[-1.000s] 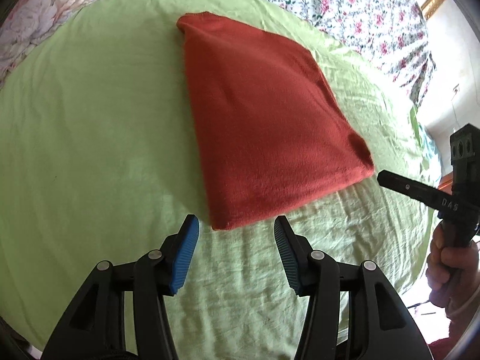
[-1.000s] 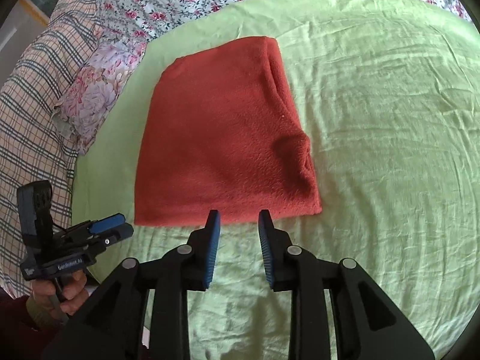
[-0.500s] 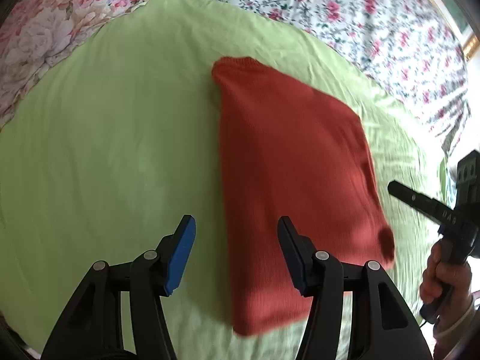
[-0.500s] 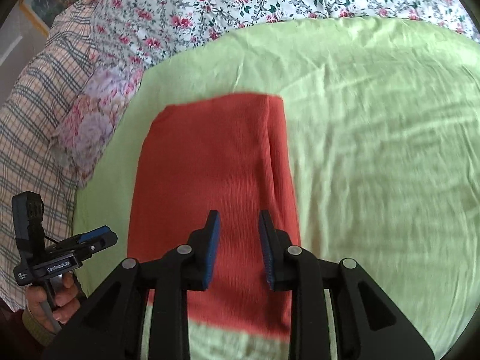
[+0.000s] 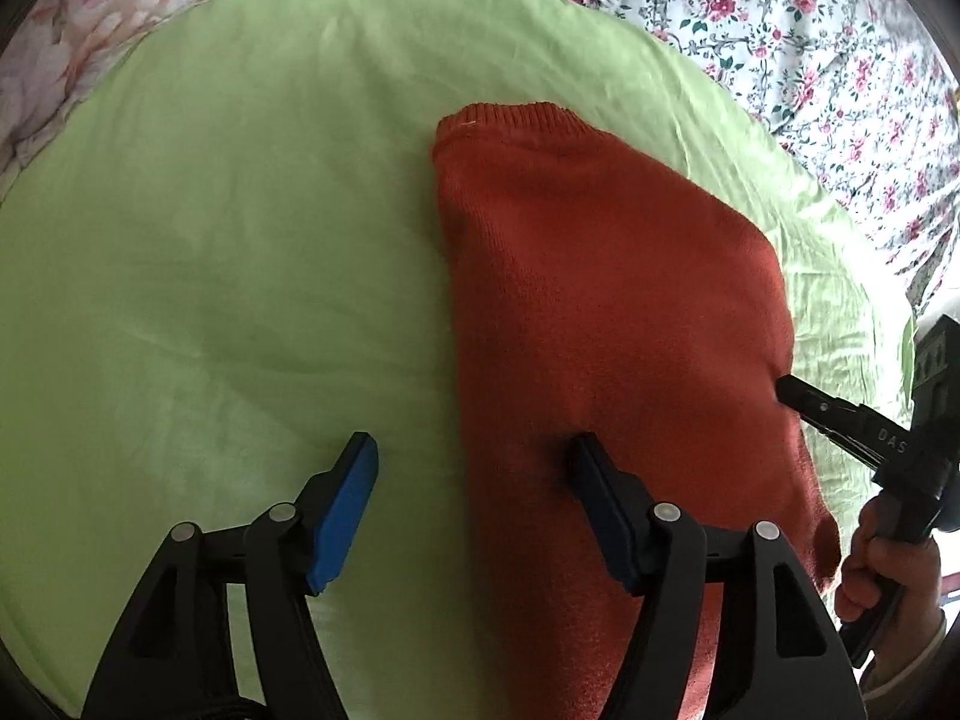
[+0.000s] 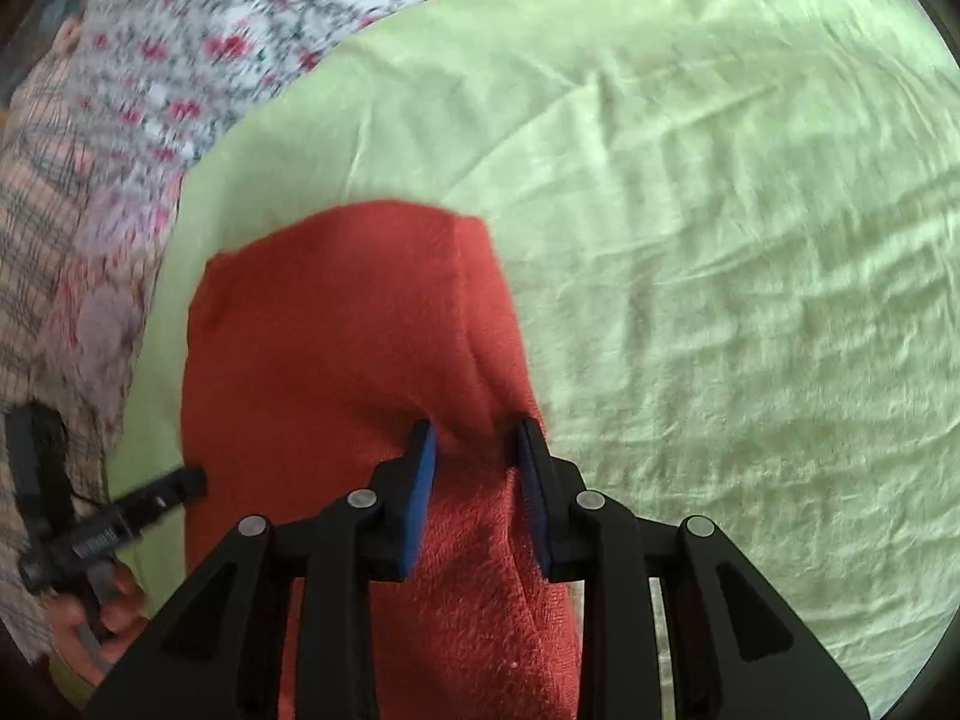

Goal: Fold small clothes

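Garment: a folded rust-red knit (image 5: 612,324) lies flat on the green sheet (image 5: 228,252); in the left wrist view it runs from upper centre down to the lower right, ribbed hem at the top; in the right wrist view (image 6: 336,348) it fills the lower left-centre, somewhat blurred.
Left gripper: (image 5: 474,468) at the bottom centre of its own view, pointing steeply down; its jaws are opening and stand wide apart.
Left gripper and garment: the knit's left edge lies between the fingers; the right finger is over the red cloth, the left one (image 5: 351,498) over bare sheet; neither pad presses the knit.
Left gripper, other view: it shows at the lower left of the right wrist view (image 6: 180,483), its tip at the knit's left edge, held by a hand (image 6: 102,606).
Right gripper: (image 6: 474,450) at the bottom centre of its view, jaws narrowly apart.
Right gripper and garment: a raised fold of the knit sits between the two pads; whether they pinch it or only straddle it I cannot tell.
Right gripper, other view: at the right edge of the left wrist view (image 5: 798,396), tip at the knit's right edge, held by a hand (image 5: 882,576).
Bedding: a floral cover (image 5: 810,42) lies beyond the sheet, upper right in the left wrist view; a plaid cloth (image 6: 30,252) at the left edge of the right wrist view.
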`<state>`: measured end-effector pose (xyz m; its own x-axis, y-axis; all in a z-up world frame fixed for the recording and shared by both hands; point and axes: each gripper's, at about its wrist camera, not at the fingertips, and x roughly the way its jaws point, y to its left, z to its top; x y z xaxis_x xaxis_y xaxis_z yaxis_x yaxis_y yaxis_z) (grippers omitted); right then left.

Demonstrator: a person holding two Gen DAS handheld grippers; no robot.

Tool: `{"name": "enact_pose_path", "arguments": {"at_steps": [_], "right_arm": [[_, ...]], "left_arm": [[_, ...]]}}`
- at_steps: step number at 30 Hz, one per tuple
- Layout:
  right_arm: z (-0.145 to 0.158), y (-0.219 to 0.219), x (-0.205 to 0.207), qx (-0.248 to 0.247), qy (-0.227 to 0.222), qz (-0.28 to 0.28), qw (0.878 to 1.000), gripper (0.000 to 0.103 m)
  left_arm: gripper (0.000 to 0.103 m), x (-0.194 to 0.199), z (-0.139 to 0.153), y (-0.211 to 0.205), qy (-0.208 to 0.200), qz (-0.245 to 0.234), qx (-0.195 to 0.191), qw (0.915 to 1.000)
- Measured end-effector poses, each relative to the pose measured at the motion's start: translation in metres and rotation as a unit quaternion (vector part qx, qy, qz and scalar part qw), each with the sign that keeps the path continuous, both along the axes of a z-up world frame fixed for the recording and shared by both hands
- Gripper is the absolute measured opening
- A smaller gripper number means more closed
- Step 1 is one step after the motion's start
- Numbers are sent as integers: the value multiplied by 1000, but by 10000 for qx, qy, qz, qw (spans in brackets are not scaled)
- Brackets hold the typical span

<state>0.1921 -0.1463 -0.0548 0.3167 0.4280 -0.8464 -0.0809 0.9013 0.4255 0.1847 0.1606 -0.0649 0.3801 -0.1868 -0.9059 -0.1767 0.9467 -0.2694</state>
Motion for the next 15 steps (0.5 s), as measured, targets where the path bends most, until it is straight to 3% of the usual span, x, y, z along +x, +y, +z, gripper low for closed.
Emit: {"name": "enact_pose_path", "arguments": {"at_steps": [3,15], "right_arm": [[10,-3,-5,-50,-58,-9,10000,31],[58,-14,-73,256,-311,408,9984,33]], "left_arm": [[68,-8,7,2,6,132,-30,9999],[70,-95,51,-37,-170,105,749,9970]]}}
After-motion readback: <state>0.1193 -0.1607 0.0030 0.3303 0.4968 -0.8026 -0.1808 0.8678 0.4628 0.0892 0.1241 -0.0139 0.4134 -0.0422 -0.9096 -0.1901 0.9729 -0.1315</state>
